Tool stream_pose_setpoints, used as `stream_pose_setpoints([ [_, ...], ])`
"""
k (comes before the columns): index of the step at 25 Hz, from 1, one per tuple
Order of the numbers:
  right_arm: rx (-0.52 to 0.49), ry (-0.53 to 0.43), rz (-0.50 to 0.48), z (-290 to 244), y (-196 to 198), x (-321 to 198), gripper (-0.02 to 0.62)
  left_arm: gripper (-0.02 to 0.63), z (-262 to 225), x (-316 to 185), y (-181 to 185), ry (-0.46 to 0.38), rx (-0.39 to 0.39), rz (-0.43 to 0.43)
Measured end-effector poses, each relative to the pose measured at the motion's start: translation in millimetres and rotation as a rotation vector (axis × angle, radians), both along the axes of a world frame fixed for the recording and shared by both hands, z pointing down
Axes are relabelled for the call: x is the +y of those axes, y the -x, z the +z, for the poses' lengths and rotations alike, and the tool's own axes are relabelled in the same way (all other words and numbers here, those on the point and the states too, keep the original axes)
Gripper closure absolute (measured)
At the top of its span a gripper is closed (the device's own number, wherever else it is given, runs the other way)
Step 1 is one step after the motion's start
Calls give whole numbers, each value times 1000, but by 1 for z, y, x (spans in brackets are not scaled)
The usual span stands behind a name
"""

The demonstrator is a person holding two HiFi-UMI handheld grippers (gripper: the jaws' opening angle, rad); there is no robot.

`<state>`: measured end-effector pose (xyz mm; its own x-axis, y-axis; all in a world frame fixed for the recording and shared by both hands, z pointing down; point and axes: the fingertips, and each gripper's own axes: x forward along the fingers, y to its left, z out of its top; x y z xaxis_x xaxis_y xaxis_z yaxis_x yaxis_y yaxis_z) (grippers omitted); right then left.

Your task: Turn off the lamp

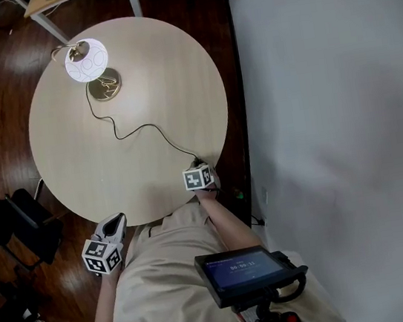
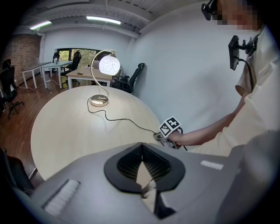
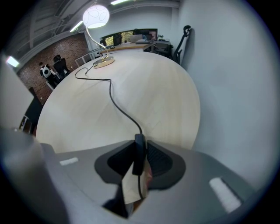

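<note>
Round pale wood surface [image 1: 81, 159], dark floor [image 1: 4, 148], white wall [image 1: 342, 98]. Lit lamp [image 1: 87, 61] far across from right tool [image 3: 140, 146], clenched on inline switch [image 3: 139, 154] of cord [image 3: 114, 103]. Left tool [image 2: 141, 148]: clenched, empty

Grey left gripper [image 2: 141, 148], right gripper [image 3: 139, 151] — marker cubes [image 1: 102, 255], beige shirt [image 1: 169, 296]

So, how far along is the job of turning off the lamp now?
Done: the right gripper is at the cord's inline switch, shut on it near the round table's edge. In hand: the squeeze on that switch. Left to do: the lamp globe glows, so it is not off yet. The left gripper is shut and empty, off the table.
</note>
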<state>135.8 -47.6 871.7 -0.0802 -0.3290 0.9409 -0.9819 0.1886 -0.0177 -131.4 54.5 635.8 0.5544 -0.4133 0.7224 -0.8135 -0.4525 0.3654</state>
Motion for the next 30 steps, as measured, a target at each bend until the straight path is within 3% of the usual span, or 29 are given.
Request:
stream_pose_setpoints([
  [17, 97, -38, -41, 0, -1, -1, 509, 626, 7, -14, 19, 25, 29, 20],
  [21, 97, -113, -42, -15, -4, -4, 400, 626, 5, -17, 22, 9, 40, 41],
  [30, 181, -202, 48, -65, -26, 40, 390, 623, -1, -9, 70, -47, 94, 72],
])
